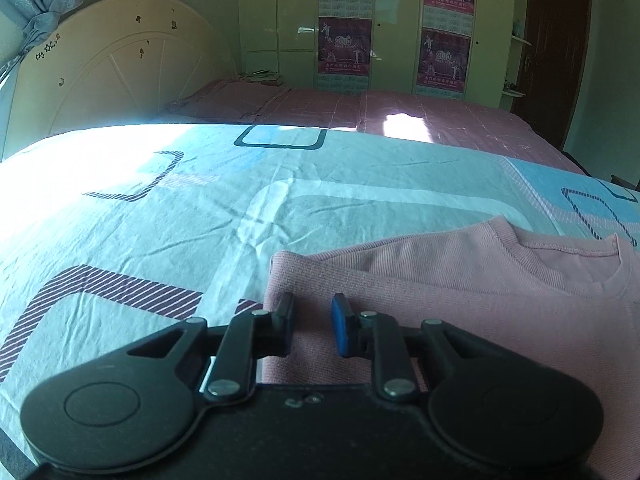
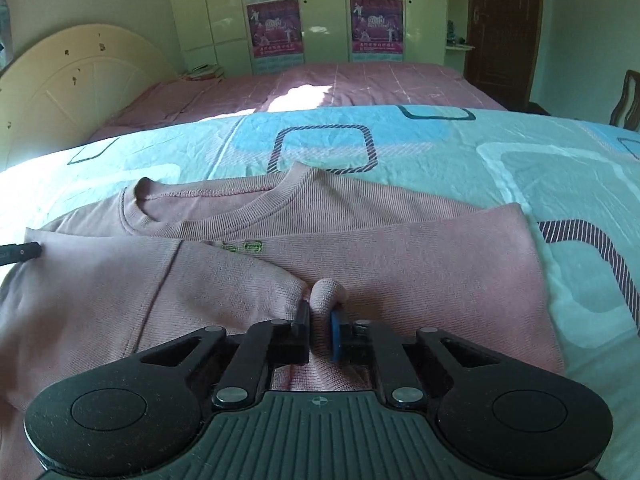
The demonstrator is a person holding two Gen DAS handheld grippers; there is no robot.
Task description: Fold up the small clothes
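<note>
A small pink knit sweater lies flat on the light blue patterned sheet, neckline away from me, both sleeves folded in over the body. My right gripper is shut on a pinched bit of sleeve cuff at the sweater's middle. In the left wrist view the sweater fills the lower right. My left gripper is open, jaws a little apart over the sweater's folded left edge, holding nothing. A fingertip of the left gripper shows at the far left of the right wrist view.
The blue sheet covers the near bed. A pink bed lies behind it, with a cream headboard at the left, a wardrobe with posters behind, and a dark door at the right.
</note>
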